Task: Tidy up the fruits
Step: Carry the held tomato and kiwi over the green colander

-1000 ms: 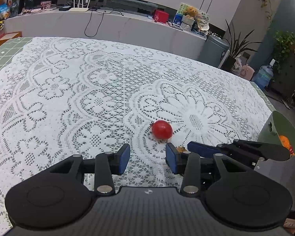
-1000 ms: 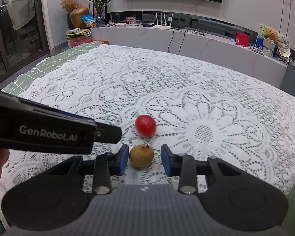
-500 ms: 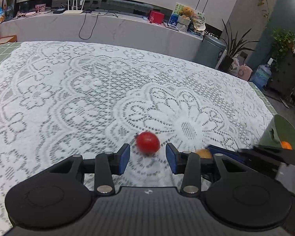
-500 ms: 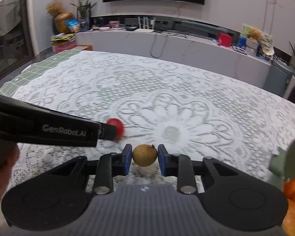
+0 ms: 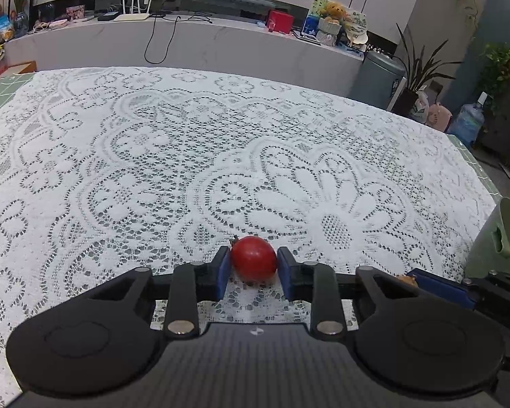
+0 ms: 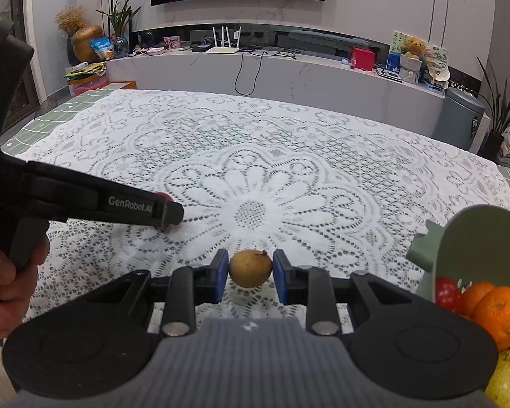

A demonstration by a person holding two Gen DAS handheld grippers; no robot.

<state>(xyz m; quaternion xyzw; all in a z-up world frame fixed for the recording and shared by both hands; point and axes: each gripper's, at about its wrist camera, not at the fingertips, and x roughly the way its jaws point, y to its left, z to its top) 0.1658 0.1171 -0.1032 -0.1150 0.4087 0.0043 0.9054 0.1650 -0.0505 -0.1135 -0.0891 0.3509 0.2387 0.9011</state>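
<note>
Tomato [image 5: 254, 259], loose on the lace cloth [image 5: 153, 170] 1 s ago, is now clamped by the just-closed left gripper [image 5: 254, 268]; right gripper [image 6: 250, 270] holds brown fruit [image 6: 250, 268] near the basket [image 6: 476, 238], so both await transfer.

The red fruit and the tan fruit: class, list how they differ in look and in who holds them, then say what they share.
Colour: the red fruit is glossy deep red; the tan fruit is dull yellowish brown.
Holder: the red fruit sits in the left gripper, whose jaws have just been closing onto it; the tan fruit sits in the right gripper.
Shared: both are small, round, pinched between blue pads over the lace tablecloth, outside the green basket.
</note>
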